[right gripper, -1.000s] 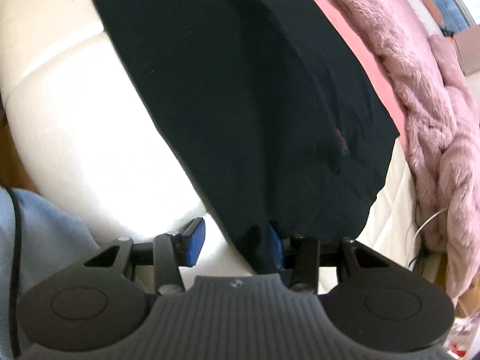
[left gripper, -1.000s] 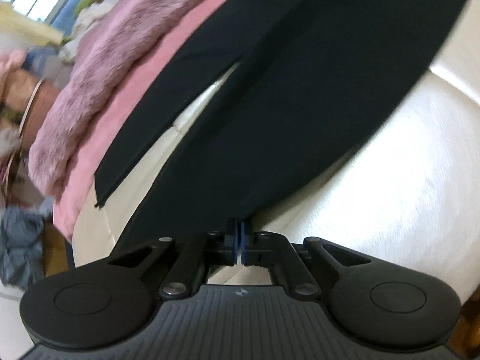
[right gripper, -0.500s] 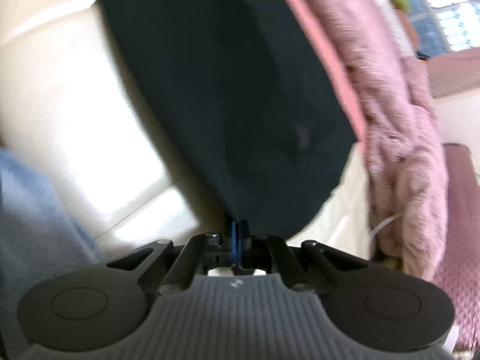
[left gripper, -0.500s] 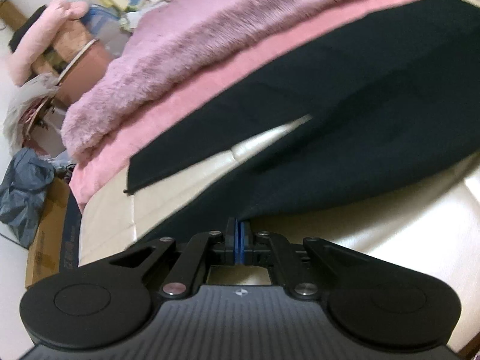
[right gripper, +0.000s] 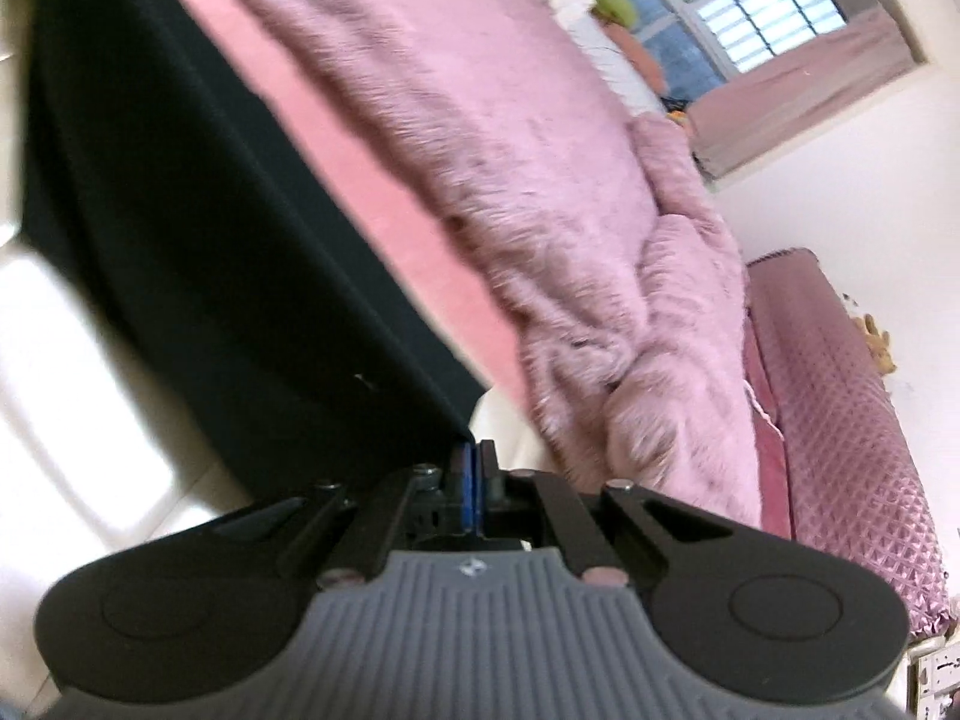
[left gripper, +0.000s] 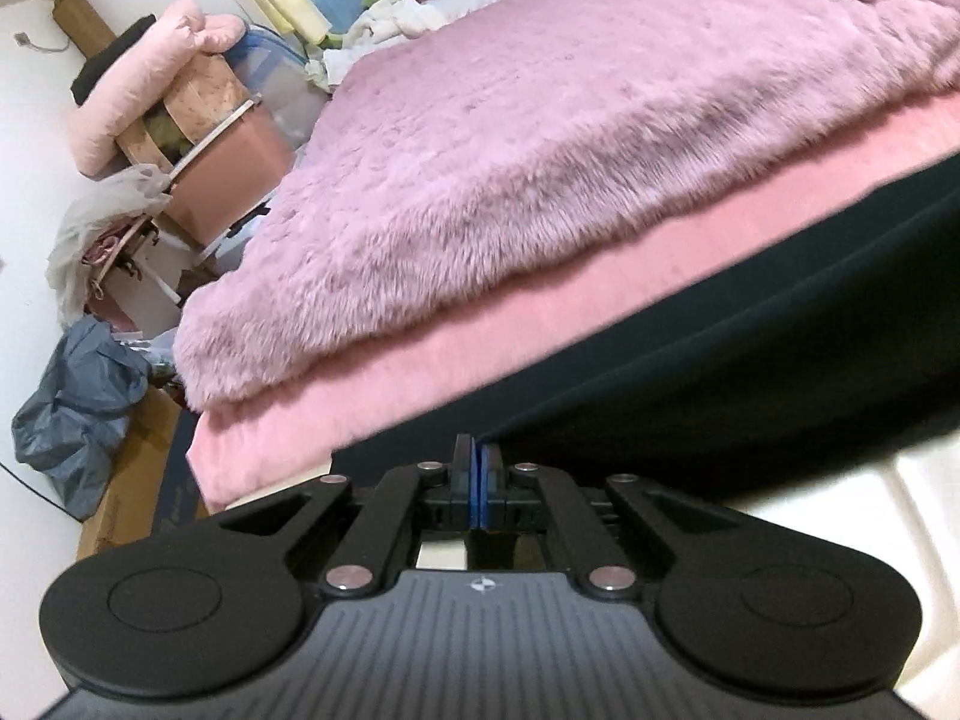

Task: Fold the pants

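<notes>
The left gripper (left gripper: 478, 456) and right gripper (right gripper: 474, 459) each pinch an edge of the black pants (left gripper: 750, 360), their blue pads pressed together on the cloth. The pants stretch over a cream cushioned surface (left gripper: 840, 498) beside a pink sheet (left gripper: 540, 306) and furry pink blanket (left gripper: 540, 138). A window (right gripper: 750, 6) lights the cluttered room.

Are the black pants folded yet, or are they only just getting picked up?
Just getting picked up. Done: the left gripper and the right gripper are each shut on an edge of the black pants. Happening now: the cloth hangs from them over the pink sheet. Left: laying it over and smoothing the fold.
</notes>
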### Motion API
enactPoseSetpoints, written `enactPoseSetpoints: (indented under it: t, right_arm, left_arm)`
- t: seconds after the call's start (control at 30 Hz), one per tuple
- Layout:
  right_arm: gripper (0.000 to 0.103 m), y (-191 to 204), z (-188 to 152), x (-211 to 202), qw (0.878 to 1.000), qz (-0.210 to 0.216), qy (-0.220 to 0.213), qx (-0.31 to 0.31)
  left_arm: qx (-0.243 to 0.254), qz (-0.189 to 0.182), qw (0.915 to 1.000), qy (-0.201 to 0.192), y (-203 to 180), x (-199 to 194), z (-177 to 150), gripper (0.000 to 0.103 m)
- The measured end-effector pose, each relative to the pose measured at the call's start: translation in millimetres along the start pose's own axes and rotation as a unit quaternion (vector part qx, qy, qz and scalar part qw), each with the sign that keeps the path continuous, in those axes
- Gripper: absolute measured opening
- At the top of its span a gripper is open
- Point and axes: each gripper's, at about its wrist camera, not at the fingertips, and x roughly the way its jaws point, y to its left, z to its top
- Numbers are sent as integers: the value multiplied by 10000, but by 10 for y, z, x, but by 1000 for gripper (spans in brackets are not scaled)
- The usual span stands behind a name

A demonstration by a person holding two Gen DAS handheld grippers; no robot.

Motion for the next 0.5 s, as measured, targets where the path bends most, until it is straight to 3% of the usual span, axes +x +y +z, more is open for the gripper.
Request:
enactPoseSetpoints:
  t: [0.27,0.5]
  right_arm:
    - [0,-205,518,931,9991,66,242,340]
    - [0,-24,631,1755,9958,429,652,472]
  left_arm:
    - [100,100,9990,426,-113,729,466,0]
    - [76,73,9959,898,-288,1400,478,0]
